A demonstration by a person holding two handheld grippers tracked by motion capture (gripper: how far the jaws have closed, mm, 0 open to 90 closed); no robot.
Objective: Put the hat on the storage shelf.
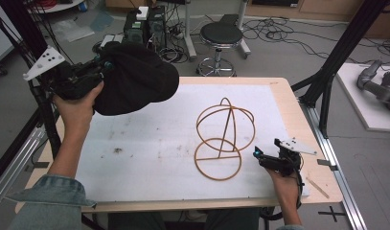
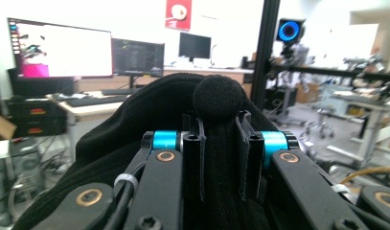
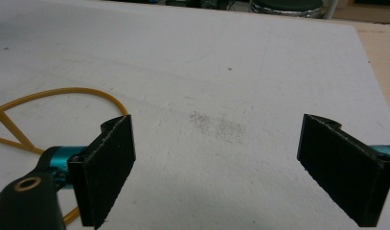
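Observation:
A black knitted hat (image 1: pixel 135 84) hangs in the air over the table's back left corner. My left gripper (image 1: pixel 102 67) is shut on a fold of it, held up by a hand. In the left gripper view the hat's fabric (image 2: pixel 216 96) bulges up between the two pinched jaws of the left gripper (image 2: pixel 220 143). A yellow-brown wire stand (image 1: pixel 223 139), a ring base with a domed frame above it, sits right of the table's middle. My right gripper (image 1: pixel 257 154) rests low just right of the ring base, open. In its own view the right gripper (image 3: pixel 216 163) has bare mat between its jaws and the wire ring (image 3: pixel 63 91) at left.
A white mat (image 1: pixel 149 148) covers most of the wooden table. A small wooden stick (image 1: pixel 319 187) lies near the front right corner. Behind the table stand a black stool (image 1: pixel 220 36) and computer towers (image 1: pixel 144 24). A black frame post (image 1: pixel 336 52) rises at the right edge.

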